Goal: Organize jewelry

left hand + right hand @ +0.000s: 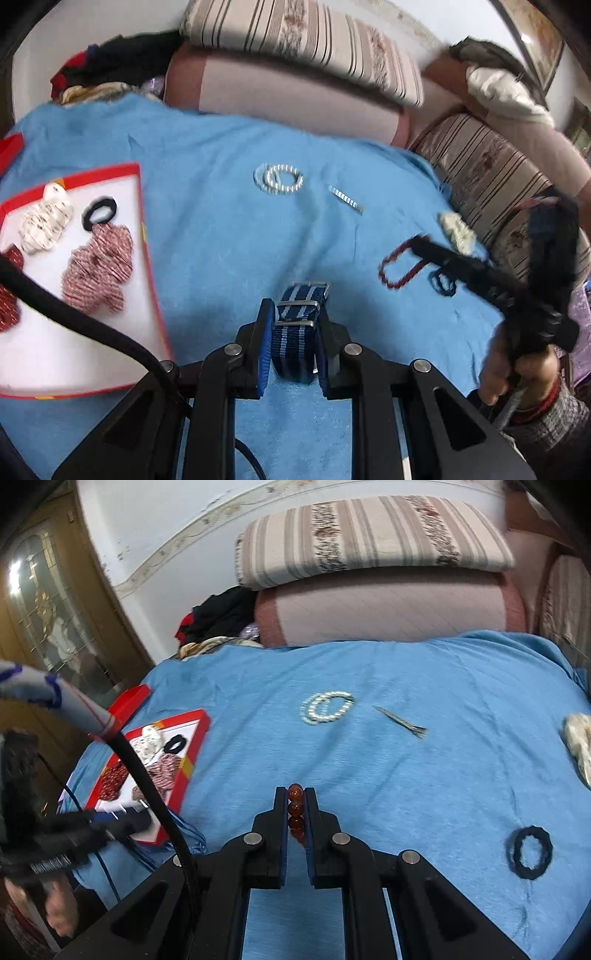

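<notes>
My left gripper (293,314) is shut on a navy and light-blue striped watch strap (295,332), held above the blue cloth (221,147). My right gripper (295,794) is shut on a red-brown bead bracelet (295,806); in the left wrist view the bracelet (399,264) hangs as a loop from that gripper (419,242). A red-rimmed white tray (142,229) at the left holds several scrunchies (98,266) and a black hair tie (99,212). A pearl bracelet (279,178), a silver hair clip (345,199), a cream scrunchie (456,230) and a dark hair tie (530,852) lie on the cloth.
Striped cushions (306,37) and a pink bolster (295,96) lie behind the cloth. A pile of dark clothes (110,62) sits at the back left. A black cable (74,317) crosses the tray. A wooden glass-front cabinet (48,609) stands beyond the bed's left side.
</notes>
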Demonstrator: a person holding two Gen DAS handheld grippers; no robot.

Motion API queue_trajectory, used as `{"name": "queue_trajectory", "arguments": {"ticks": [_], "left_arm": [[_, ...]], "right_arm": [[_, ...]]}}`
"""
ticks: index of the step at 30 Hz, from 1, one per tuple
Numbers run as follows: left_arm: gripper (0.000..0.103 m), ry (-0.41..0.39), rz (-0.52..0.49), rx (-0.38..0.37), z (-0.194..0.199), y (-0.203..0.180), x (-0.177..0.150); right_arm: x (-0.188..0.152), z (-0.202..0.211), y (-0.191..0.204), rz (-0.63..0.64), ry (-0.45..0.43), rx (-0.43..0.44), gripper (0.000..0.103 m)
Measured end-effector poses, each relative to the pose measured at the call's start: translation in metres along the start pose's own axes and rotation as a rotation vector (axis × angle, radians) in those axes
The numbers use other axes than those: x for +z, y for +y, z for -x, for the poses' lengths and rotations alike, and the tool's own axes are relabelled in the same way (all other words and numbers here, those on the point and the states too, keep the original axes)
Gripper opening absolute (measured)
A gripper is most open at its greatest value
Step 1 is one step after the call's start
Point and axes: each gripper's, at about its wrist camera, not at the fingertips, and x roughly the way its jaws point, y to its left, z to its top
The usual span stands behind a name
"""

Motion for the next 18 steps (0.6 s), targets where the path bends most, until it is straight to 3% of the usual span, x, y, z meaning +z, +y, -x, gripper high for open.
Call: {"name": "queue_trajectory", "arguments": {"ticks": [3, 8, 14, 18], "left_arm": [[0.019, -0.006, 0.037, -0.004, 0.0, 0.005, 0.0], [0.019, -0.076, 0.058, 0.097, 0.04, 0.026, 0.002], [0.019, -0.139, 0.095, 0.271, 0.099, 0.079, -0.003], [0.019, -0.145, 0.157, 0.351, 0.117, 0.123, -0.015]], "right_arm": [[0.002, 0.004, -0.002, 0.007, -0.002, 0.002, 0.009], [0.007, -0.004, 0.017, 0.037, 0.015, 0.046, 0.009], [0.017, -0.025, 0.078, 0.1, 0.056, 0.182, 0.009], [0.022, -0.045, 0.133, 0.144, 0.096, 0.307, 0.009]]}}
